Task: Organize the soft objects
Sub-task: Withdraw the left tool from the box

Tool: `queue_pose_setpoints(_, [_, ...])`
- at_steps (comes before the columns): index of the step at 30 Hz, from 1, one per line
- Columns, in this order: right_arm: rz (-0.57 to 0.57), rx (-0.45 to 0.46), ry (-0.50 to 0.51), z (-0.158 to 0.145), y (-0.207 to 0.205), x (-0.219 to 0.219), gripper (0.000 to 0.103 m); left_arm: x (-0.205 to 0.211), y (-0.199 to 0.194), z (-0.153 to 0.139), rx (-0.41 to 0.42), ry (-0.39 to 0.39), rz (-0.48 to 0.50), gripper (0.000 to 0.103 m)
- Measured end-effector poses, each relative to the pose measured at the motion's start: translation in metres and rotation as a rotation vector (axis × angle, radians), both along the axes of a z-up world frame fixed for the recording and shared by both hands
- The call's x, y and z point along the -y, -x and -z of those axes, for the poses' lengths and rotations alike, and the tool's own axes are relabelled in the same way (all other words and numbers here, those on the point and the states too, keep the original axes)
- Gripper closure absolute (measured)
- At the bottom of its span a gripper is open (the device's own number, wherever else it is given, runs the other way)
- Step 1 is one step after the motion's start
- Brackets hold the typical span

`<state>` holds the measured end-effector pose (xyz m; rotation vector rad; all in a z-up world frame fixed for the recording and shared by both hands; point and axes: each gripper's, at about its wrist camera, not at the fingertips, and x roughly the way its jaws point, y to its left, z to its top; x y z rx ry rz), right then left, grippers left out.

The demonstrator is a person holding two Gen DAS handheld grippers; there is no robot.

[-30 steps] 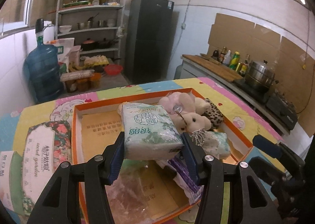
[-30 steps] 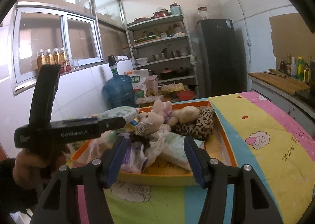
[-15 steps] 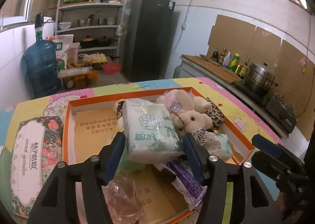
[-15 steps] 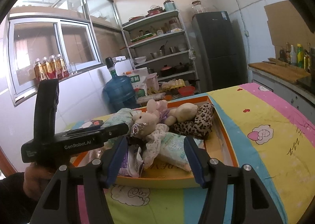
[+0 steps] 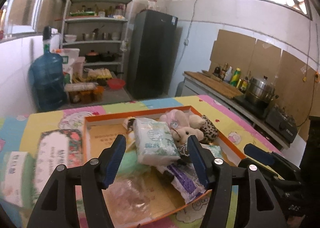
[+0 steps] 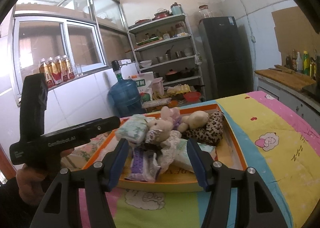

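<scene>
While the left tool (image 5: 157, 160) stands open, clear of the tissue pack (image 5: 155, 142) lying atop the pile in the orange box (image 5: 230, 144), the pack sits just beyond it, long axis near-to-far. The right tool (image 6: 157, 162), also open and empty, hovers before the box's near rim; its view alone shows the hand (image 6: 30, 184).

A home kitchen: a dark fridge (image 5: 153, 53), shelves (image 5: 96, 29) of pots and bowls, a steamer pot (image 5: 260, 88) on a stove, a water jug (image 5: 48, 83).
</scene>
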<state>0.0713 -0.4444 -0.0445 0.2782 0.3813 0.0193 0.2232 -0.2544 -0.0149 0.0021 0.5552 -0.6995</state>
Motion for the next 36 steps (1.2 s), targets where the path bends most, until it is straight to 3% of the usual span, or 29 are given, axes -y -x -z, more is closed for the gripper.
queue_pose_setpoints(14, [-0.07, 0.034, 0.064, -0.025, 0.017, -0.062, 0.043, -0.083, 0.054, -0.023, 0.078, 0.0, -0.196, 0.037])
queue_pose_setpoints(21, [-0.091, 0.045, 0.102, -0.034, 0.027, -0.096, 0.043, -0.118, 0.087, -0.032, 0.178, -0.073, -0.363, 0.037])
queue_pose_setpoints(30, [-0.06, 0.043, 0.189, -0.042, 0.035, -0.133, 0.043, -0.154, 0.102, -0.031, 0.118, -0.052, -0.401, 0.038])
queue_pose_setpoints(36, [0.049, -0.046, 0.218, -0.038, 0.027, -0.148, 0.043, -0.168, 0.108, -0.029, 0.126, -0.062, -0.439, 0.038])
